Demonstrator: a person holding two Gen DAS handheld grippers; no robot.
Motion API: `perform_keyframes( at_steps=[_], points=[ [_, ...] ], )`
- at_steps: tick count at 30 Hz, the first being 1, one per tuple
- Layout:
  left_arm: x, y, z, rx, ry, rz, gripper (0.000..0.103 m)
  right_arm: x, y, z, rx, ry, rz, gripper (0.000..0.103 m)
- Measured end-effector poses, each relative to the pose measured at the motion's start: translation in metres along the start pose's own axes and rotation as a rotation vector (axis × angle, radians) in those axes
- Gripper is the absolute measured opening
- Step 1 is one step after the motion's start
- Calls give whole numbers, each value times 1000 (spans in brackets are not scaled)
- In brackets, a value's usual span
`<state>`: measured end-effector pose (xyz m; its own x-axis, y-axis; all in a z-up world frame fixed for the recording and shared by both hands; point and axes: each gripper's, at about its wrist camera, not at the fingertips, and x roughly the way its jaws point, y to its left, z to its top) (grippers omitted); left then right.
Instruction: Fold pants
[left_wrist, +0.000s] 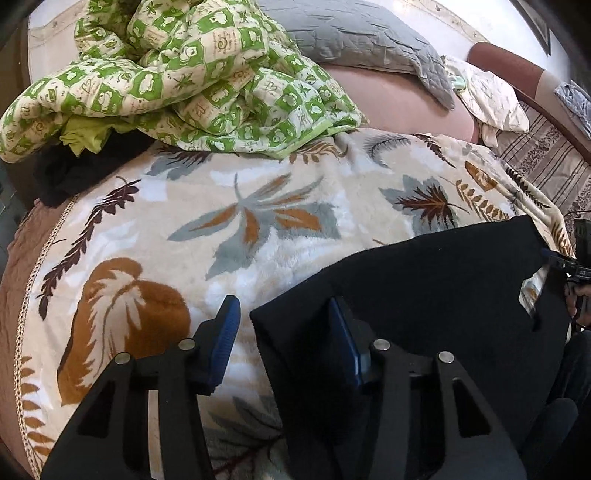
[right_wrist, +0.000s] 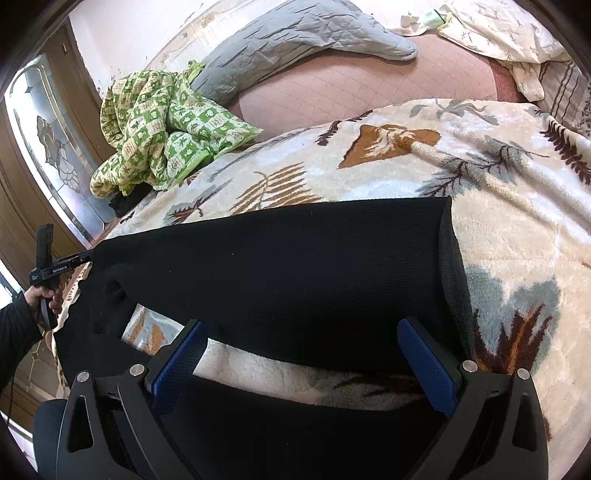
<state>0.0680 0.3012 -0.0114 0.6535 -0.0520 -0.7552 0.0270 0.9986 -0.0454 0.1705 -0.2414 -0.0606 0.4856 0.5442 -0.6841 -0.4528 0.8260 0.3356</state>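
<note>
Black pants (right_wrist: 280, 266) lie flat across a leaf-patterned fleece blanket (right_wrist: 517, 221), one leg stretched to the left. My right gripper (right_wrist: 301, 325) stands open wide over the leg's near edge, and its blue pads (right_wrist: 428, 362) touch nothing. A second black layer (right_wrist: 295, 424) lies below them. In the left wrist view the pants (left_wrist: 424, 295) fill the lower right. My left gripper (left_wrist: 282, 306) is half open astride their left edge, with one pad (left_wrist: 225, 339) clear of the cloth. The same gripper (right_wrist: 74, 260) shows at the leg's far end.
A crumpled green checked quilt (left_wrist: 177, 81) and a grey quilted pillow (left_wrist: 362, 33) lie at the back on a pink mattress (left_wrist: 399, 103). A dark garment (left_wrist: 66, 173) sits under the quilt. A hand in a dark sleeve (right_wrist: 22, 317) holds the left gripper. A glazed door (right_wrist: 55, 147) stands left.
</note>
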Motion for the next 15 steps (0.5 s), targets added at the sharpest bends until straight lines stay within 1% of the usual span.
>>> perform_keyframes(
  at_steps=[2,6,10,12,13,14,15],
  points=[
    [3,2,3,-3,17,-6,52,0,0,0,-2,0,-2,103],
    [6,4,5,-7,44,-30,52,0,1,0,-5,1,-6,103],
    [5,3,5,-21,72,-116,52,1,2,0,-12,2,-14,103],
    [3,-1,4,-5,71,-112,45,1,2,-1,-13,1,-15,103],
    [1,-4,4,4,73,-107,29,1,2,0,-12,1,-15,103],
    [-1,-5,4,11,71,-103,20,1,2,-1,-12,1,-14,103],
    [-6,-7,5,18,63,-97,20,1,2,0,-11,0,-12,103]
  ],
)
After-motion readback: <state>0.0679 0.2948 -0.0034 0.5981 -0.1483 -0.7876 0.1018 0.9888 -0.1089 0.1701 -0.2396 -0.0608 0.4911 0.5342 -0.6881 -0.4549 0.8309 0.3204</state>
